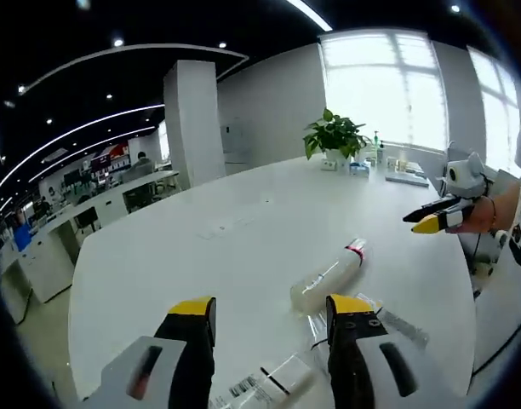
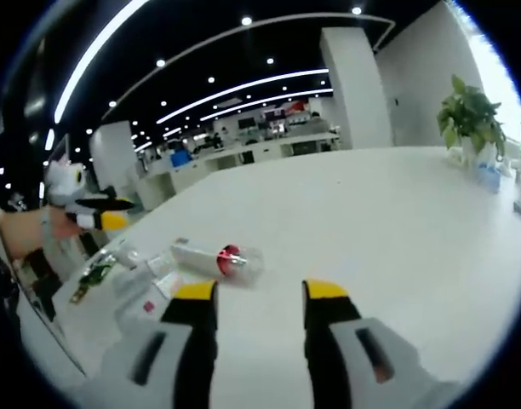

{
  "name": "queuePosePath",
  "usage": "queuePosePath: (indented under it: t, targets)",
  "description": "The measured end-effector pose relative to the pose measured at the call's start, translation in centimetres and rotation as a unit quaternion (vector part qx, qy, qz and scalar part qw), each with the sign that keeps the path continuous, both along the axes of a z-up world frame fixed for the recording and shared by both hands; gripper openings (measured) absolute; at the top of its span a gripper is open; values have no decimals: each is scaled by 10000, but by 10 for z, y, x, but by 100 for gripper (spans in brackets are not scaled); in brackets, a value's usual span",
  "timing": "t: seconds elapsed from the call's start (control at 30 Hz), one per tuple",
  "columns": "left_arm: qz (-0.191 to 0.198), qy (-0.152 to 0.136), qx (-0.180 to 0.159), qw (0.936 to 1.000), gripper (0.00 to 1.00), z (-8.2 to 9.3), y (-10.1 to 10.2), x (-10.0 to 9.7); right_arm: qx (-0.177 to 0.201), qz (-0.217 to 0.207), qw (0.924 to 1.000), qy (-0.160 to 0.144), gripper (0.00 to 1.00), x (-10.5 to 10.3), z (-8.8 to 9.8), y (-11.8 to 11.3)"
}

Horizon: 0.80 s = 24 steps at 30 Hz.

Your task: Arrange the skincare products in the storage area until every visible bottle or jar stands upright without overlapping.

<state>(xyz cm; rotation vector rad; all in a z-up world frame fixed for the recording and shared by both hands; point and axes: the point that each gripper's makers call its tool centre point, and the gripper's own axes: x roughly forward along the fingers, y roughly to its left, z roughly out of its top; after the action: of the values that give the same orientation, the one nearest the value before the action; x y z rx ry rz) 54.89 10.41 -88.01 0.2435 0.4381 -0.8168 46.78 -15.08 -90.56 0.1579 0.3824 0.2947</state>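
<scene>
A clear bottle point(image 1: 329, 277) with a red band lies on its side on the white table point(image 1: 243, 221), just ahead of my left gripper point(image 1: 271, 307), which is open and holds nothing. More small clear and white products point(image 1: 273, 382) lie flat between and beside its jaws. My right gripper point(image 1: 431, 218) comes in from the right above the table, held by a hand. In the right gripper view the same bottle point(image 2: 214, 258) lies ahead and to the left of my open, empty right gripper point(image 2: 260, 291). Several small products point(image 2: 124, 273) lie scattered left of the bottle. The left gripper point(image 2: 99, 218) hovers beyond them.
A potted plant point(image 1: 333, 135) and some small items point(image 1: 405, 175) stand at the table's far end by the window. A white pillar point(image 1: 192, 119) and office desks lie beyond the table. The table edge point(image 2: 48, 319) runs close to the scattered products.
</scene>
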Motion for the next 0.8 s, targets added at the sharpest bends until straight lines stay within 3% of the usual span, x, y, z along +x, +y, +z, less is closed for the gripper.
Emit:
queuePosePath:
  t: [0.23,0.57,0.7,0.8]
  targets:
    - [-487,83,218,9985,53,-3,-25,5,-39,-30,10000,43,38,2,-3,-2]
    - [-1109,245,669,9913,50,-15,-50,8,-263,96,9996,81,38,4,-7,-1]
    - [-1624,447,995,9807,50,-28,-63,4,-308,176,9993,97,39,5,-8,1]
    - [-1816,438,1255,9743,50,-36,-70,7,-309,214,9992,125,38,5,-9,2]
